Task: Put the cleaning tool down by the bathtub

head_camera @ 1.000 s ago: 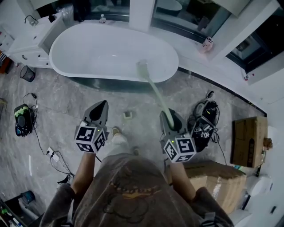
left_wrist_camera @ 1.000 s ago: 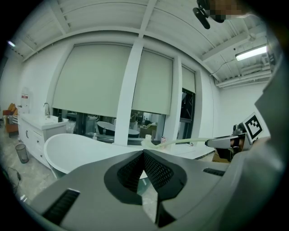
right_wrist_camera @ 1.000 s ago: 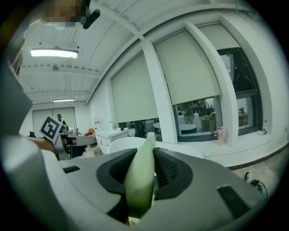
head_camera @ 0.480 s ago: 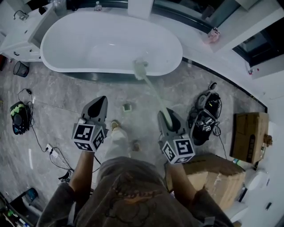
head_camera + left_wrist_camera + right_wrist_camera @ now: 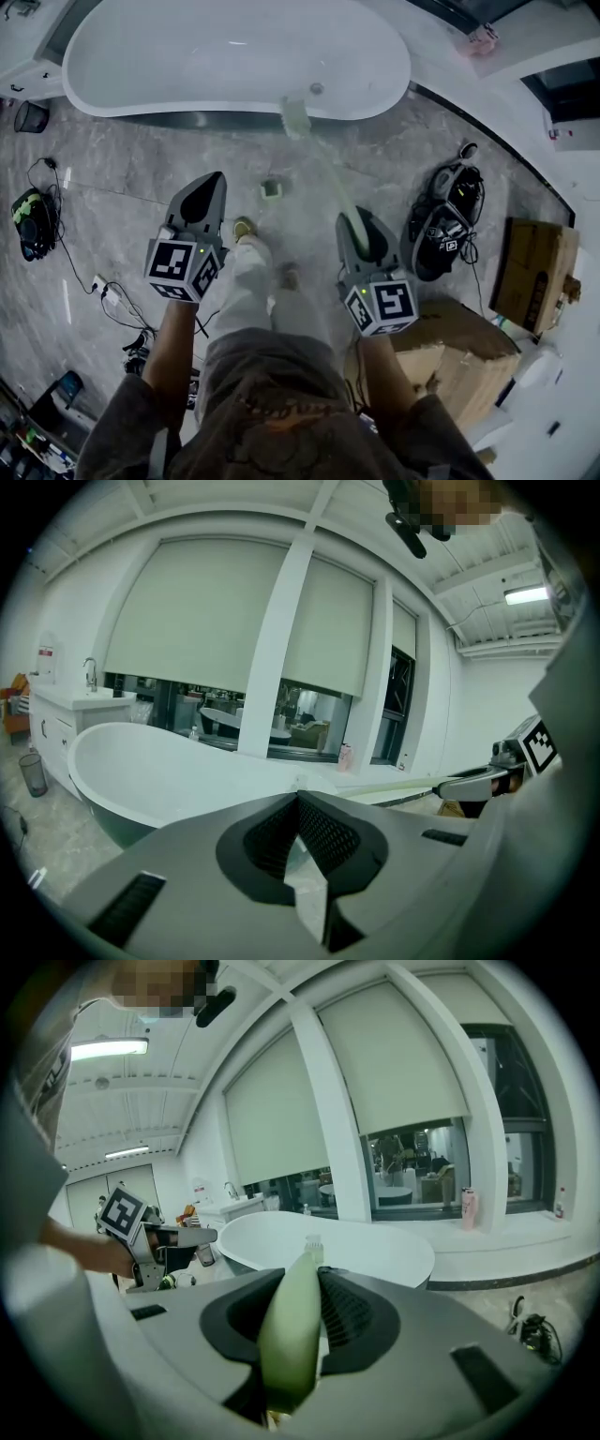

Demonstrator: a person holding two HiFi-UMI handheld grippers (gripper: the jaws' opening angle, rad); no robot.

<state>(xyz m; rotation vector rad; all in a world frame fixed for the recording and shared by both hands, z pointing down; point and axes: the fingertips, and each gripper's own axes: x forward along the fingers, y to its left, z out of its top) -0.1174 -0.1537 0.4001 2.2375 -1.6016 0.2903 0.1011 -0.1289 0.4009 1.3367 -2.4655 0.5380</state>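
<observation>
The white oval bathtub (image 5: 187,109) (image 5: 141,771) (image 5: 375,1246) lies ahead on the grey stone floor. The cleaning tool is a brush with a long pale green handle (image 5: 333,178) (image 5: 291,1326) (image 5: 394,785). Its whitish head (image 5: 295,117) (image 5: 313,1244) shows over the tub's near rim. My right gripper (image 5: 361,228) (image 5: 478,782) is shut on the handle's near end, and the handle slants forward and left toward the tub. My left gripper (image 5: 210,186) (image 5: 208,1234) hangs to the left of it, fingertips together, nothing between them.
A small square object (image 5: 271,188) lies on the floor between the grippers. A black bag (image 5: 445,225) and cardboard boxes (image 5: 534,272) stand to the right. Cables (image 5: 103,291), a dark device (image 5: 33,220) and a black bin (image 5: 30,117) are at the left. The person's shoe (image 5: 244,228) is below.
Both grippers have sunk lower and edged toward the tub with the brush. The brush head has come down from over the tub's inside to its near rim.
</observation>
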